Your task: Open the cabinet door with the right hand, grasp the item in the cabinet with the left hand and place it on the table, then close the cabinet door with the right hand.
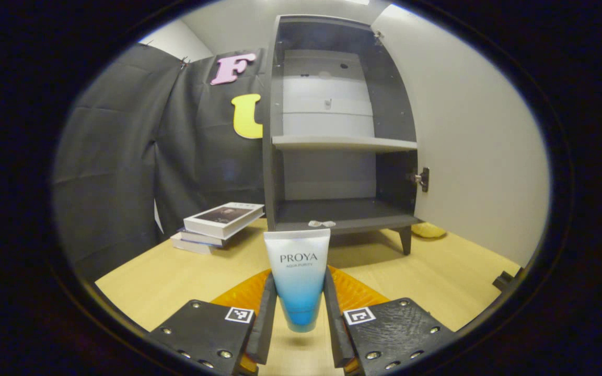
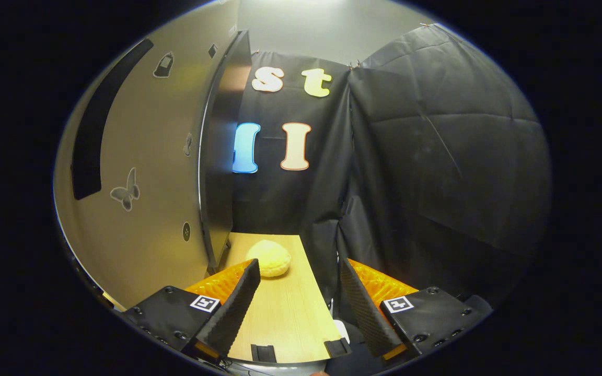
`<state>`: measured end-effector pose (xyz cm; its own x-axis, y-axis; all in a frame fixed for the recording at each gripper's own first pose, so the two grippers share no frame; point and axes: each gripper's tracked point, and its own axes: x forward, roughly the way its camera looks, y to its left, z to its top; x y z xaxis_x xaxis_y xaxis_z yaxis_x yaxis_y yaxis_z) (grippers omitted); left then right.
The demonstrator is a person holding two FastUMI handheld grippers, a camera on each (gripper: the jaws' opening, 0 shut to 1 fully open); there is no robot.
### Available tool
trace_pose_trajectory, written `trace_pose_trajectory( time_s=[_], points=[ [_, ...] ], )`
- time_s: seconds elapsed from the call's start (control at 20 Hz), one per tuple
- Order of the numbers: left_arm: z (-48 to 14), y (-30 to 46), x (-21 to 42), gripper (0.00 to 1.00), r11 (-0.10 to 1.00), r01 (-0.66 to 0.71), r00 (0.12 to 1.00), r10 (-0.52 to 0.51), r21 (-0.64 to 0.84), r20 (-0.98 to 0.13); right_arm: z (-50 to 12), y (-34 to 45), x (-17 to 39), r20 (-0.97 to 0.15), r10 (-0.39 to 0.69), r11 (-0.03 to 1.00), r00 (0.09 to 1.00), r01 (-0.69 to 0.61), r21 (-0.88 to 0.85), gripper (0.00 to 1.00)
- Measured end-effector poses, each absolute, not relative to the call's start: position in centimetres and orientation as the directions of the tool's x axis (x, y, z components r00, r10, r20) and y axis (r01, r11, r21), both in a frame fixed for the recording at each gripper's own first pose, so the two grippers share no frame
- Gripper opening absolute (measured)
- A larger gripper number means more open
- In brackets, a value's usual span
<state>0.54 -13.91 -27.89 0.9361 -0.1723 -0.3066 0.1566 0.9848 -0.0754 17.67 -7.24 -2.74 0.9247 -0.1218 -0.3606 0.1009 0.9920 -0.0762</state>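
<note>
The left tool [image 1: 299,313] pinches a tube [image 1: 298,277] low on its body, above the desk [image 1: 175,277] before the open cabinet [image 1: 340,141]. It looks light, soft, slippery; squeeze gently. The right tool [image 2: 296,303] is spread beside the door [image 2: 144,172].

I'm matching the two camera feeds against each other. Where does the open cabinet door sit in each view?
Left gripper view: the cabinet door takes the right side, swung open, with its plain inner face toward the camera, hinged to the cabinet.
Right gripper view: the cabinet door stands at left, showing its face with butterfly decals.
Shared landmark: the yellow round object on the table near the door's lower edge.
</note>
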Motion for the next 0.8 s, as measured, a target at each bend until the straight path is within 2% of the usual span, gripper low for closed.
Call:
trace_pose_trajectory(
  time_s=[0.15,0.2,0.35,0.5,0.65,0.8],
  points=[
    [-30.4,-14.1,-0.4,0.45,0.984,0.155,0.924,-0.176,-0.087,-0.340,-2.8,-7.1,17.8,-0.365,-0.121,0.992,0.923,0.099,-0.079,0.97],
    [-31.0,-14.0,-0.6,0.51,0.984,0.152,0.923,-0.174,-0.090,-0.343,-2.9,-7.1,17.8,-0.366,-0.121,0.992,0.922,0.098,-0.082,0.97],
    [-32.6,-14.2,-1.0,0.46,0.985,0.140,0.923,-0.165,-0.096,-0.348,-3.2,-6.7,18.0,-0.375,-0.114,0.992,0.920,0.083,-0.098,0.97],
    [-34.2,-14.6,-1.5,0.46,0.987,0.129,0.916,-0.157,-0.099,-0.369,-3.6,-6.3,18.0,-0.382,-0.105,0.992,0.918,0.070,-0.104,0.97],
    [-34.7,-14.6,-2.3,0.53,0.989,0.115,0.914,-0.144,-0.098,-0.379,-4.0,-6.0,18.0,-0.392,-0.092,0.994,0.915,0.058,-0.098,0.97],
    [-34.6,-14.6,-2.5,0.51,0.989,0.113,0.914,-0.140,-0.093,-0.380,-4.1,-6.4,18.1,-0.393,-0.093,0.994,0.915,0.064,-0.086,0.97]
  ],
)
